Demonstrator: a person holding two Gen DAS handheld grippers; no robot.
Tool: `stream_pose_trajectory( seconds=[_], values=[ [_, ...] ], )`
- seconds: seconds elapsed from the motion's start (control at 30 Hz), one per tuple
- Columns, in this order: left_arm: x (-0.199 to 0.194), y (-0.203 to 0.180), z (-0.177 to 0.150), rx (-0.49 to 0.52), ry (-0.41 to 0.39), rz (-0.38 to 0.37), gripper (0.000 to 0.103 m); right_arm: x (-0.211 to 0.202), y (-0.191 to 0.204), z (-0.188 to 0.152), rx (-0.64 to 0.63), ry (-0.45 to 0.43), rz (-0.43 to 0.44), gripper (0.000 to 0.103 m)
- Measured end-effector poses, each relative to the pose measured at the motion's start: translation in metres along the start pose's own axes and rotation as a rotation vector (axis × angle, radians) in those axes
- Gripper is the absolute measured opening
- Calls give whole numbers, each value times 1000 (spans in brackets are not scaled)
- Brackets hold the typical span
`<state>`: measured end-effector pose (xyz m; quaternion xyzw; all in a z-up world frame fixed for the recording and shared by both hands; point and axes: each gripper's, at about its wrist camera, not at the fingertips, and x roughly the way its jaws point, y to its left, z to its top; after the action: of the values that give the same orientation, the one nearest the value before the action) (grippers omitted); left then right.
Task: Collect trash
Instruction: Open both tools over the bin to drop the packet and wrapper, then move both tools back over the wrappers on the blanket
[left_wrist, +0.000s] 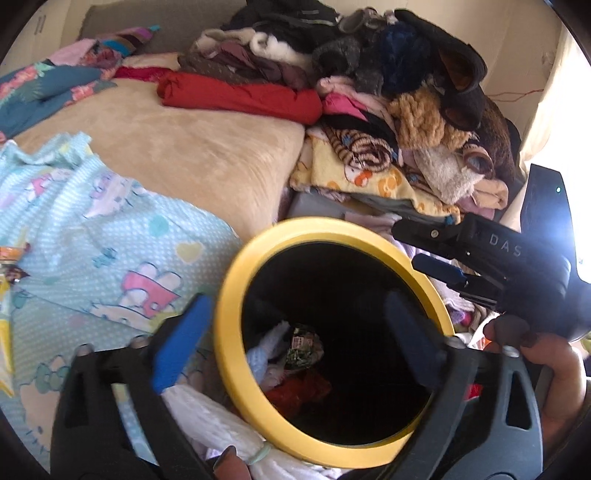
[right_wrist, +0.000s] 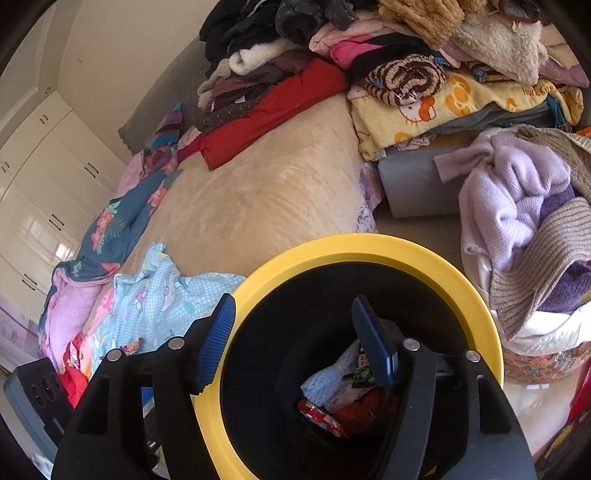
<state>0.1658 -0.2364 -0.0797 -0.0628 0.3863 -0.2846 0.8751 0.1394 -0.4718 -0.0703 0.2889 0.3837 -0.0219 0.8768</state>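
A black trash bin with a yellow rim (left_wrist: 236, 280) (right_wrist: 369, 245) stands at the bed's edge, with wrappers and pale crumpled trash (left_wrist: 295, 354) (right_wrist: 332, 384) at its bottom. My left gripper (left_wrist: 295, 339) is open and empty above the bin, one blue finger (left_wrist: 177, 343) outside the rim and the other inside. My right gripper (right_wrist: 295, 343) is open and empty, also straddling the rim, its blue fingers (right_wrist: 218, 339) apart. In the left wrist view the right gripper (left_wrist: 436, 254) shows at the right, over the bin's far edge.
A beige bed cover (left_wrist: 192, 147) (right_wrist: 258, 184) carries a light blue patterned cloth (left_wrist: 103, 236), a red cloth (left_wrist: 240, 96) and a tall clothes pile (left_wrist: 406, 92). Snack wrappers (left_wrist: 9, 280) lie at the left. Lilac knitwear (right_wrist: 517, 199) lies right; white cabinets (right_wrist: 44, 166) stand left.
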Motion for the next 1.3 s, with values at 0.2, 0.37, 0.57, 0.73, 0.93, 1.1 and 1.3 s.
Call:
stream_pose_trajectory(
  seconds=[0.2, 0.37, 0.57, 0.73, 0.93, 1.1, 1.3],
  values=[
    [-23, 12, 2, -4, -59, 65, 92, -3, 15, -1, -46, -22, 19, 71],
    [-44, 26, 5, -20, -104, 104, 92, -5, 32, -4, -101, -46, 40, 72],
    [-70, 44, 6, -33, -163, 159, 92, -10, 55, -9, -174, -91, 72, 75],
    [-85, 57, 7, -47, -198, 190, 92, -11, 71, -15, -214, -110, 95, 75],
    [-102, 72, 7, -61, -239, 229, 92, -10, 86, -23, -241, -125, 122, 76],
    [-113, 86, 6, -83, -263, 258, 92, -9, 104, -33, -288, -131, 153, 76],
    [-127, 110, 4, -117, -279, 297, 92, -6, 129, -50, -355, -125, 185, 76]
  ],
)
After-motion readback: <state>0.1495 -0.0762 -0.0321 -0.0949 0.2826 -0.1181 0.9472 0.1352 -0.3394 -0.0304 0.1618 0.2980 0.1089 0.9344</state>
